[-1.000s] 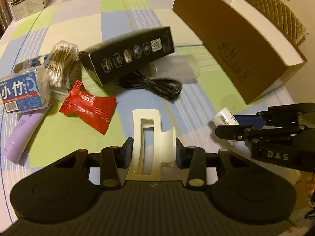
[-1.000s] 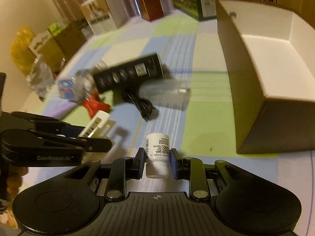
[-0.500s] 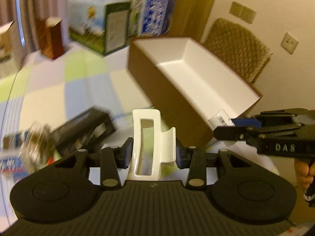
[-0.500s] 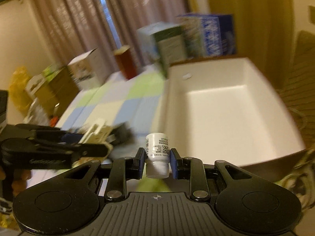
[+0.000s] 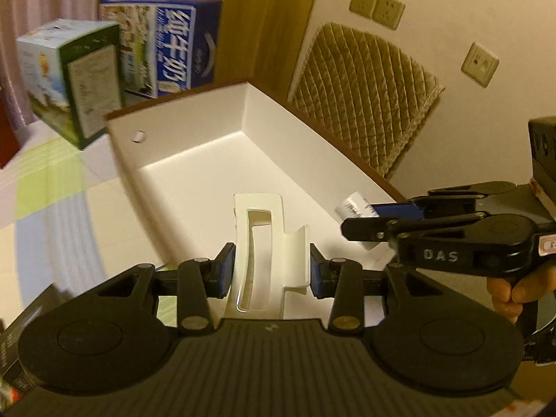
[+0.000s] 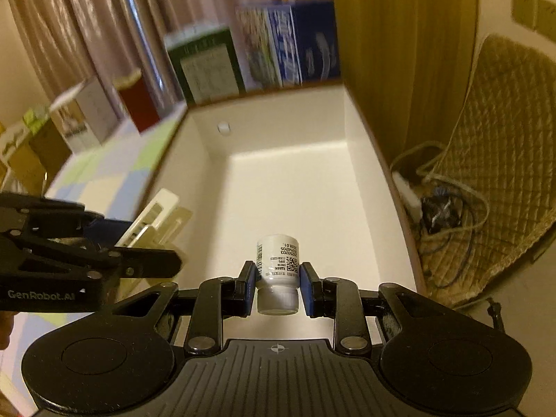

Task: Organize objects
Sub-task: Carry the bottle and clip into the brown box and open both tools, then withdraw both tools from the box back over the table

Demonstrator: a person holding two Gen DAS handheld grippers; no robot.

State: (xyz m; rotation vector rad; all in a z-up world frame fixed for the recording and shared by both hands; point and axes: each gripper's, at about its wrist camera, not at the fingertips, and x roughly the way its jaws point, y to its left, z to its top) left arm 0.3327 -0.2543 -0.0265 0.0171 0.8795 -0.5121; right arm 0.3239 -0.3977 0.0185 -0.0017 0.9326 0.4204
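My left gripper (image 5: 269, 272) is shut on a cream plastic hair claw clip (image 5: 267, 243), held over the near end of an open cardboard box (image 5: 194, 160) with a white inside. My right gripper (image 6: 277, 286) is shut on a small white bottle (image 6: 278, 267), cap toward the camera, above the same box (image 6: 295, 180). In the left wrist view the right gripper (image 5: 361, 222) reaches in from the right with the bottle (image 5: 352, 205) showing at its tip. In the right wrist view the left gripper (image 6: 153, 243) comes in from the left with the clip (image 6: 153, 219).
Printed cartons (image 5: 160, 45) stand behind the box on the checked tablecloth (image 5: 45, 201). A quilted chair back (image 5: 361, 93) is right of the box, with tangled cables (image 6: 438, 208) below. A black box (image 5: 21, 340) lies at the lower left. A hand (image 5: 514, 292) grips the right tool.
Both grippers have risen off the cluttered table and swung over the open box, carrying the clip and the bottle. The loose items on the cloth have dropped out of view.
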